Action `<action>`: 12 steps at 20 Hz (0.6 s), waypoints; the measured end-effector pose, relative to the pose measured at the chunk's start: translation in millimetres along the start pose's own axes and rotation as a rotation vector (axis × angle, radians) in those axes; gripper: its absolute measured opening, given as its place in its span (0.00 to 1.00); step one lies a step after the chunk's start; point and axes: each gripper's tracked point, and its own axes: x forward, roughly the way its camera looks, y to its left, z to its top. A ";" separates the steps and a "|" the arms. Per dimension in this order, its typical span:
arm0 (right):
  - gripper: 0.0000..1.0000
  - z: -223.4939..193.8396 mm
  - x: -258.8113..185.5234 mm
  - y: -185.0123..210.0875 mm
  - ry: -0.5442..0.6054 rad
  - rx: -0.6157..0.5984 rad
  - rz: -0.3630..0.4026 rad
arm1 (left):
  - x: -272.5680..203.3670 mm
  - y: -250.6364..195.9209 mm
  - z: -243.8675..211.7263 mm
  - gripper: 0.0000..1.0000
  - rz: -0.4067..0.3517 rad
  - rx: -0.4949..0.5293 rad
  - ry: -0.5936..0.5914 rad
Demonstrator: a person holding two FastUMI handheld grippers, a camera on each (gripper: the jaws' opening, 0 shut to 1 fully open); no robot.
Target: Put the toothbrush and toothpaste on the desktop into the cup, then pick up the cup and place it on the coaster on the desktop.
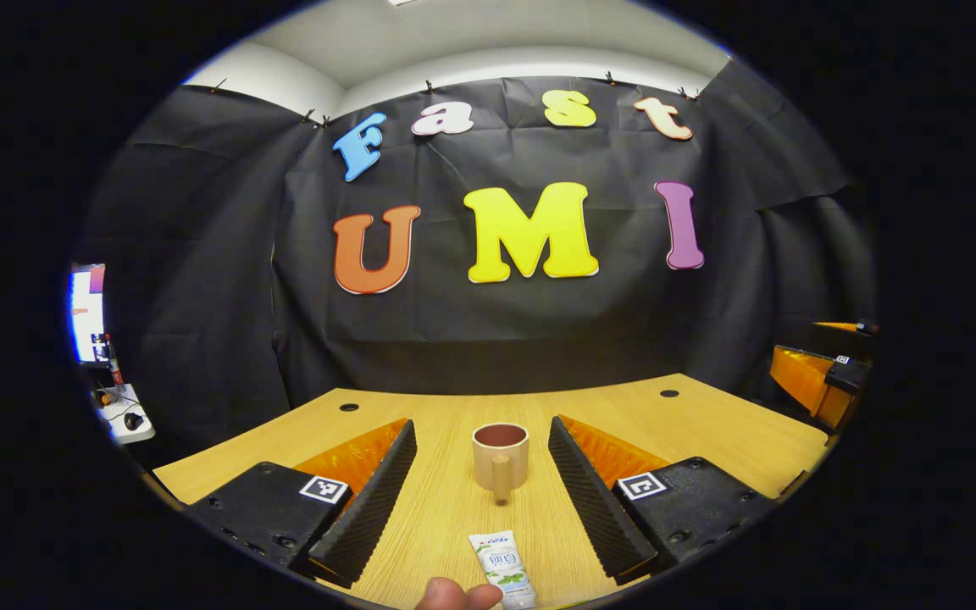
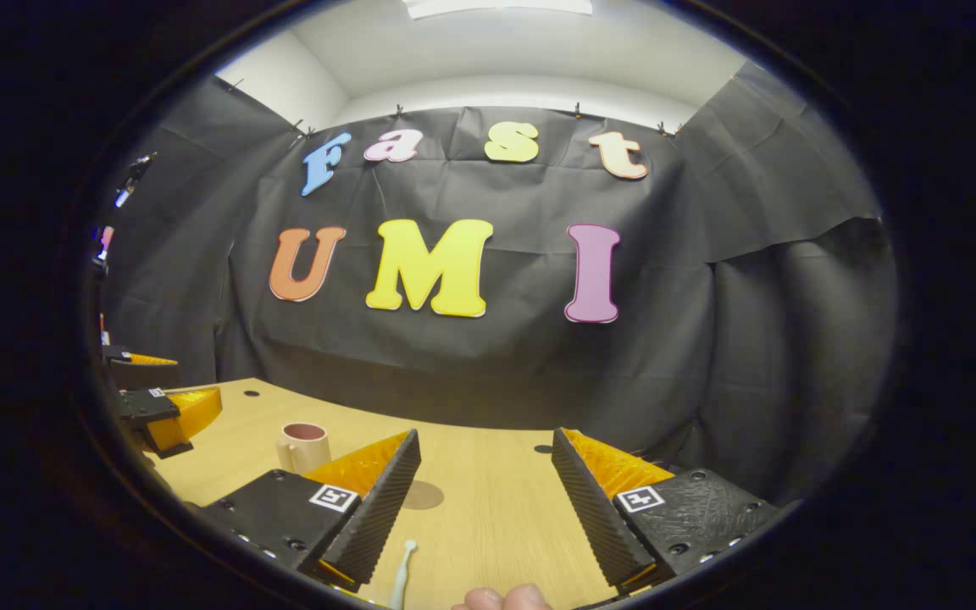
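A beige cup (image 1: 501, 457) with a dark inside stands upright on the wooden desk (image 1: 708, 432), its handle facing me. It sits just beyond my left gripper (image 1: 483, 421), whose fingers are open and hold nothing. A white toothpaste tube (image 1: 503, 569) lies flat on the desk between the finger bases. My right gripper (image 2: 485, 434) is open and holds nothing. A pale toothbrush (image 2: 402, 576) lies by its left finger. The cup (image 2: 303, 446) stands to the left. A round brown coaster (image 2: 423, 495) lies flat, partly hidden by that finger.
A person's fingertip (image 1: 458, 596) shows at the bottom edge, and another (image 2: 505, 598) in the right gripper view. The other gripper (image 1: 827, 381) hovers at the desk's right edge. A monitor (image 1: 88, 313) and a small side table (image 1: 128, 415) stand off to the left.
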 end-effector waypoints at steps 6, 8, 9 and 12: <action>0.95 -31.9 -4.4 3.2 0.076 0.007 0.019 | -11.2 -12.5 -62.9 0.99 -0.027 -0.026 0.198; 0.95 -38.2 -6.4 5.1 0.091 0.010 0.029 | -16.5 -14.7 -80.2 1.00 -0.032 -0.041 0.259; 0.93 -41.0 -6.5 4.7 0.096 0.006 0.027 | -18.7 -15.1 -89.4 1.00 -0.038 -0.052 0.290; 0.96 -51.7 -6.7 4.3 0.116 0.013 0.031 | -24.7 -22.5 -121.3 1.00 -0.064 -0.087 0.411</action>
